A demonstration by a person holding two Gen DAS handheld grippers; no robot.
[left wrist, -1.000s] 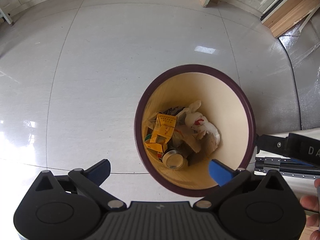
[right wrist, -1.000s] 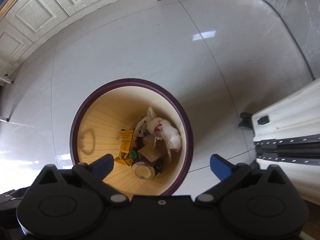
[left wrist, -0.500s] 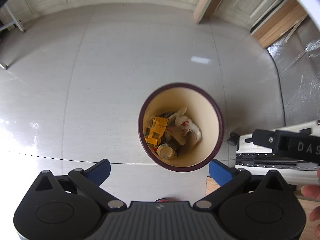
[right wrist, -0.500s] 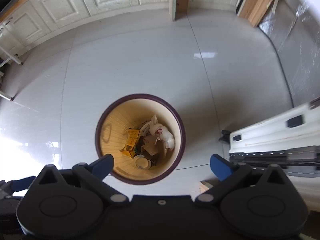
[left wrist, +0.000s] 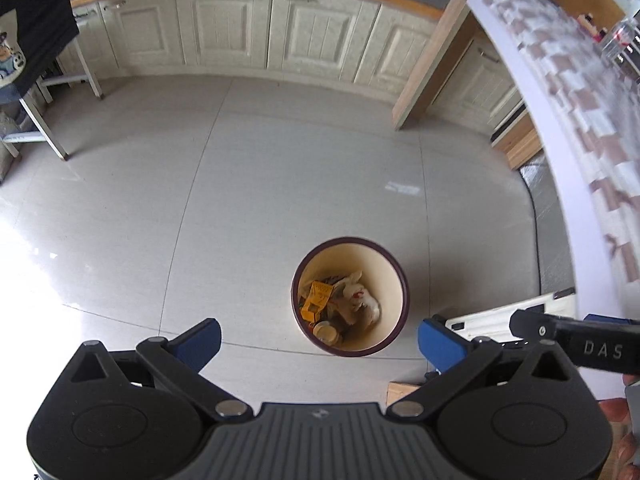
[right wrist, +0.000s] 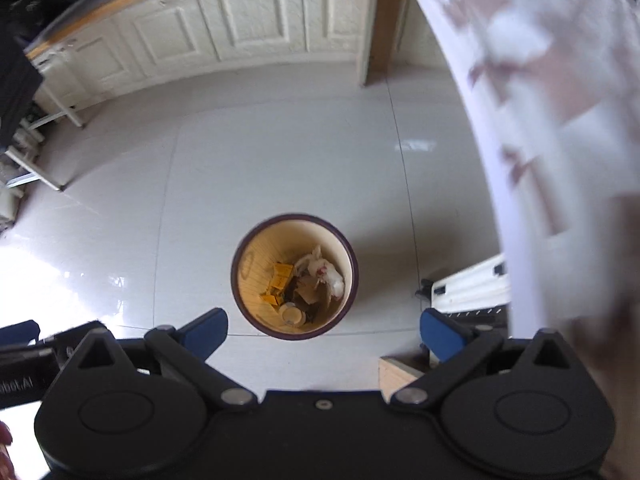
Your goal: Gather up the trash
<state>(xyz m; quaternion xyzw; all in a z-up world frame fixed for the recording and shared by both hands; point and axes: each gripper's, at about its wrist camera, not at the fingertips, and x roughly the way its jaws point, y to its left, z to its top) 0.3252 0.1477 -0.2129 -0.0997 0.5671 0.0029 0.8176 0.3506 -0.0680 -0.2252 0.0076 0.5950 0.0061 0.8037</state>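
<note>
Bin (left wrist: pixel 349 295) sits well below my left gripper (left wrist: pixel 318 342) and right gripper (right wrist: pixel 323 334), both spread and empty, so I should seek remaining trash before descending again.

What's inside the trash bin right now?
The trash bin holds a yellow carton, crumpled white paper with red marks, brown cardboard scraps and a round can. Anything underneath is covered.
</note>
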